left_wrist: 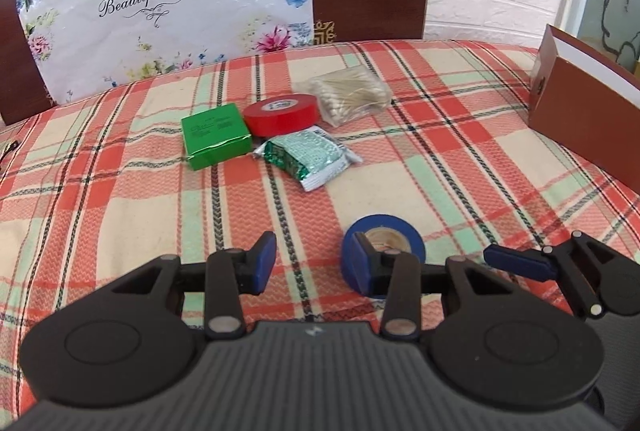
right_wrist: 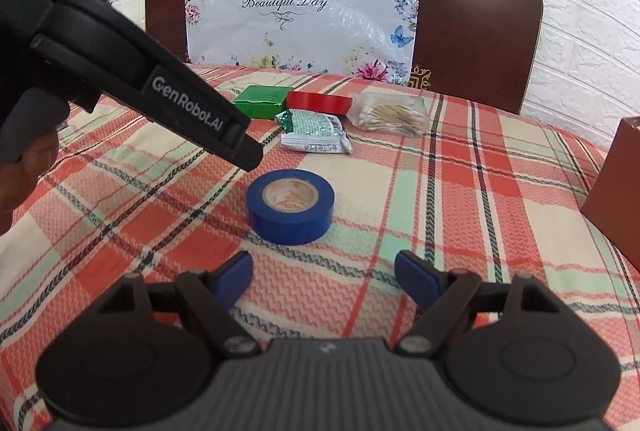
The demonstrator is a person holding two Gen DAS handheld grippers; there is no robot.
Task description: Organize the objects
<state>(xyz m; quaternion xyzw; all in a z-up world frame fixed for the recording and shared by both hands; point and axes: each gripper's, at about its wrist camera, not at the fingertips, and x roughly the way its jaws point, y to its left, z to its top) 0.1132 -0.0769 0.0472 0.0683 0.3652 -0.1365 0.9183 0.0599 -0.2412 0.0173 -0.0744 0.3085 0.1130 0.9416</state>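
Note:
A blue tape roll [right_wrist: 290, 206] lies flat on the plaid tablecloth, just ahead of my open, empty right gripper [right_wrist: 324, 281]. In the left wrist view the roll [left_wrist: 386, 239] sits just behind the right finger of my open, empty left gripper [left_wrist: 314, 263]. Farther back lie a green box [left_wrist: 216, 141], a red tape roll [left_wrist: 281, 113], a green-and-silver packet [left_wrist: 310, 157] and a clear bag of cotton swabs [left_wrist: 346, 97]. The right gripper's finger [left_wrist: 516, 263] shows at the right of the left wrist view.
A brown cardboard box [left_wrist: 588, 127] stands at the table's right edge. Two dark chair backs, one covered by a floral "Beautiful Day" bag [right_wrist: 300, 7], stand behind the table against a white brick wall. The left gripper's body [right_wrist: 132, 71] crosses the upper left of the right wrist view.

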